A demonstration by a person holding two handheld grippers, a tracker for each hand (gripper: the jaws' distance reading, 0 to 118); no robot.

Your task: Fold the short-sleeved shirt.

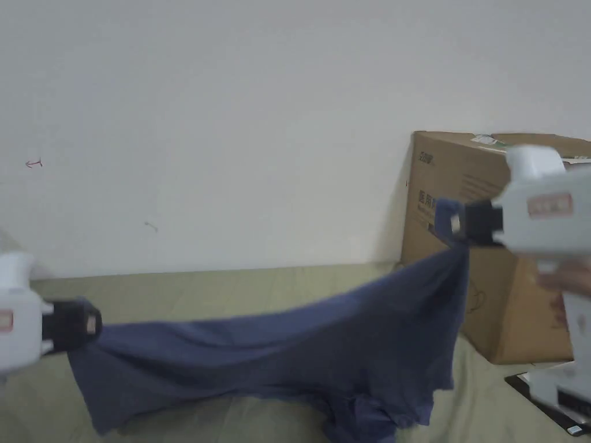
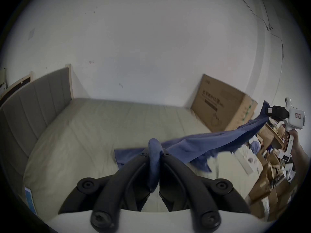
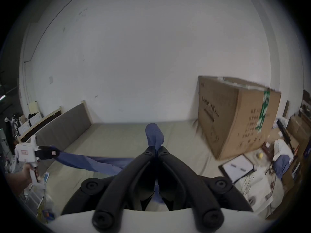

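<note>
Two clamped hand-held grippers, left (image 1: 86, 324) and right (image 1: 459, 222), stretch the dark blue cotton short-sleeved shirt (image 1: 300, 357) above the bed's (image 1: 202, 288) near edge, apparently spreading it; next, lower it flat.

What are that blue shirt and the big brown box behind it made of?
The blue shirt looks like thin, soft, matte cloth, perhaps cotton: it sags and creases between the left gripper and right gripper. The box looks like plain brown cardboard, stiff, matte, with sharp edges.
</note>
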